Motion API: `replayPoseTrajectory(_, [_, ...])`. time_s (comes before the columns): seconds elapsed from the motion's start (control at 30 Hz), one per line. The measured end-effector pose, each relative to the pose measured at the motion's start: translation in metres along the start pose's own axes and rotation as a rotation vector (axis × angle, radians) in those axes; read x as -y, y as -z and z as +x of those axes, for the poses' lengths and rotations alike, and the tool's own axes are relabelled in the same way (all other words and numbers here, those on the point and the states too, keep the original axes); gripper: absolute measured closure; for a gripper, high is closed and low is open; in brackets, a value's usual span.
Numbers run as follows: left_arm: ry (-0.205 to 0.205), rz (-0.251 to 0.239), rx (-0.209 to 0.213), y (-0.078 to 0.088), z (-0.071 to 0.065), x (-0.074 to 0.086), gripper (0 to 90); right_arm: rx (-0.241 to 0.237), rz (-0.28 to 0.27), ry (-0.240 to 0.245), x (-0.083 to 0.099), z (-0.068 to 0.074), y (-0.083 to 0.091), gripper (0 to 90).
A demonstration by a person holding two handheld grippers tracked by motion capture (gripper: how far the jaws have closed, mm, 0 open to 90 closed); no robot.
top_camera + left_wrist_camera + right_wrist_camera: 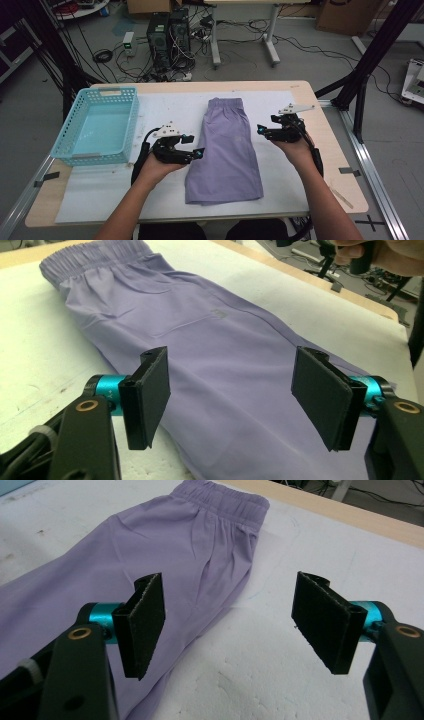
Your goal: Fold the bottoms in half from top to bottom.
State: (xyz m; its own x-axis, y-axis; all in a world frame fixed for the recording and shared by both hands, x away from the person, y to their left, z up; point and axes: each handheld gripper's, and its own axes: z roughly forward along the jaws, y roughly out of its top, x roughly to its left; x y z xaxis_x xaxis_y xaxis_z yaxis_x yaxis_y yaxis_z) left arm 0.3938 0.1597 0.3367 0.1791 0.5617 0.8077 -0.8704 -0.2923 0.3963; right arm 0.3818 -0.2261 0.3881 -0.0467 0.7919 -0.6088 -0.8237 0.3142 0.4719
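Item: lilac shorts (225, 150), folded lengthwise, flat on the white sheet (100, 195) at mid-table, waistband at the far end. We note our left gripper (200, 151) just above their left edge, jaws spread, nothing between. Our right gripper (260, 130) hovers beside the right edge near the waistband, likewise released. Teal basket (65, 145) stands left.

High view: fixed above the person's side, looks forward and down on the whole table (320, 135), from far.
Left gripper view: rides low, very near, looks across the purple shorts (210, 355) toward 1 o'clock.
Right gripper view: low, near, faces 11 o'clock.
Shared: the shorts and the white cover.
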Motion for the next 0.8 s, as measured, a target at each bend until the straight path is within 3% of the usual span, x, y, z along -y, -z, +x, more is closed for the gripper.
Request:
replayPoseTrajectory(0.1, [-0.035,0.029,0.016,0.003,-0.008,0.002,31.7,-0.007,0.004,-0.002,-0.001,0.001,-0.001,29.9])
replayPoseTrajectory(0.23, [-0.051,0.012,0.028,0.013,-0.015,0.004,31.7,-0.015,0.010,0.005,-0.001,0.002,-0.004,29.7])
replayPoseTrajectory(0.8, [-0.063,-0.006,0.007,0.038,-0.013,0.016,31.7,-0.017,0.032,0.006,-0.012,0.002,-0.022,28.4])
